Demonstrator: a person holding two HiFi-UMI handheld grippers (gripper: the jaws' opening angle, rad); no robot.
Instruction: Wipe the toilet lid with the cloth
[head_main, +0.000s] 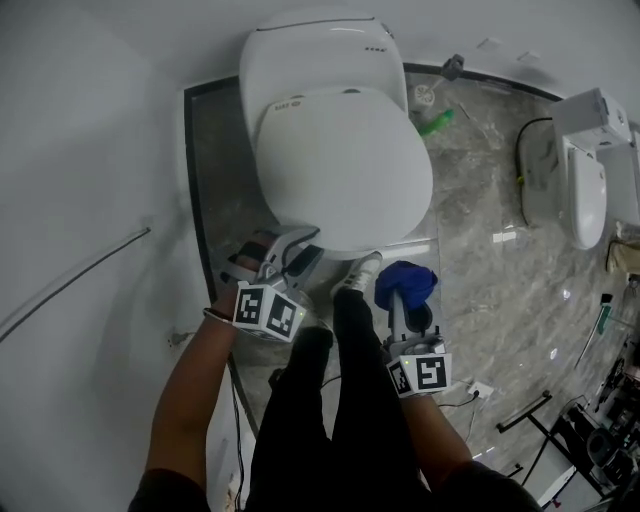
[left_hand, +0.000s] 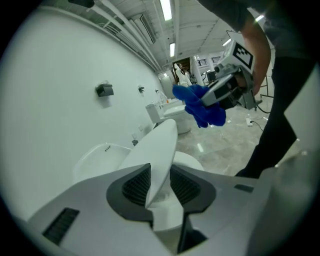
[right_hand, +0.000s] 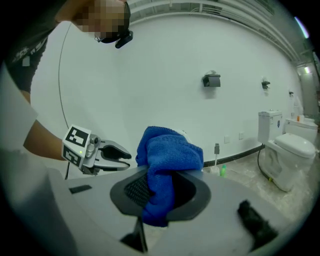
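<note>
The right tool (right_hand: 160, 194) grips the blue cloth (head_main: 405, 282) in the air, near the front of the lid (head_main: 345, 165). The left tool (left_hand: 161, 186) is open, with the lid's edge between its jaws. The wiping looks not yet begun.

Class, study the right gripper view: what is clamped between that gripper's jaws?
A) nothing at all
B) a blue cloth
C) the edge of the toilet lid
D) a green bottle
B: the right gripper has its jaws closed on the bunched blue cloth, which bulges out above and below the pads.
</note>
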